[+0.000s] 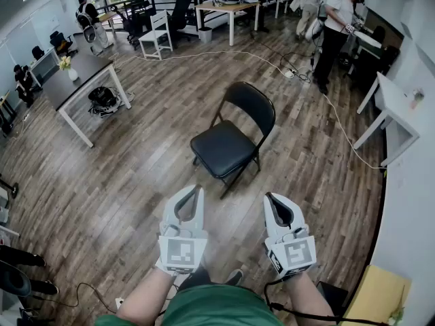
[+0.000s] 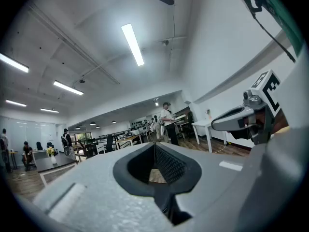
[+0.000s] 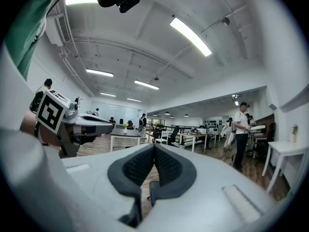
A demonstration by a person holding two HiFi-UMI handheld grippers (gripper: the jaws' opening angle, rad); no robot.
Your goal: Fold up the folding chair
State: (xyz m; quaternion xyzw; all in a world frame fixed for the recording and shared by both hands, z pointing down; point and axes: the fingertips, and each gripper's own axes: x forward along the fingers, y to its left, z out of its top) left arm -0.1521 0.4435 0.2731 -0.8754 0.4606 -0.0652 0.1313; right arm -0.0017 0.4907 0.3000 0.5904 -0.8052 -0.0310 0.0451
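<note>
the left gripper [image 1: 192, 191] and the right gripper [image 1: 273, 198] are held side by side and level, with a gap between them. in the left gripper view the fingers [image 2: 170, 165] are closed tip to tip with nothing between them. in the right gripper view the fingers [image 3: 136, 167] are likewise pressed together and empty. the black folding chair [image 1: 223, 148] stands unfolded on the wooden floor [image 1: 136, 182] ahead of both sets of fingertips and apart from them, roughly in line with the gap between the grippers, with its backrest on the far side. a dark table [image 1: 75, 80] sits well off to the left of the left fingers.
</note>
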